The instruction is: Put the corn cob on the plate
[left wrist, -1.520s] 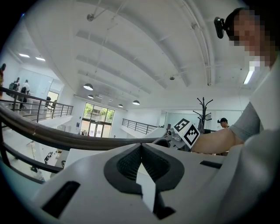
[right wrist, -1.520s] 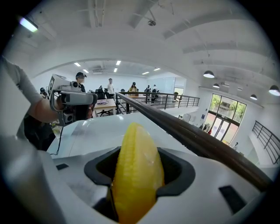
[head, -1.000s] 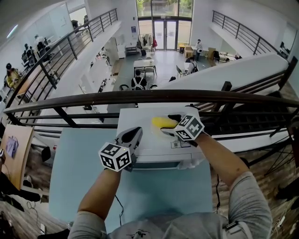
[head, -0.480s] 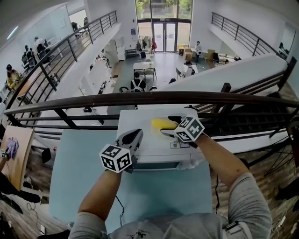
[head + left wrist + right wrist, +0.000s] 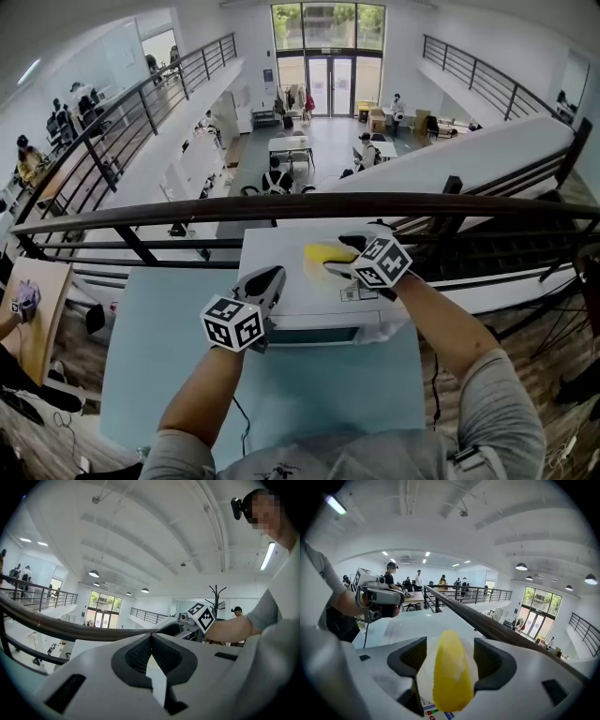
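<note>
This is a high walkway in a big bright hall, with a dark railing [image 5: 187, 202] and a pale blue table [image 5: 141, 356] behind it. A white box [image 5: 281, 242] sits on the table. The yellow corn cob [image 5: 324, 250] lies on top of the box on a white plate [image 5: 424, 679], I think (white on white is hard to see). The right gripper [image 5: 343, 253] has its jaws apart, one on each side of the corn, with a small gap on both sides. The left gripper [image 5: 265, 279] is closed with nothing in it, near the box's front. If the right gripper pulls away crooked, a jaw could bump the corn and roll it off. The railing is close behind, so there is little room that way. The open table toward the person has lots of room.
</note>
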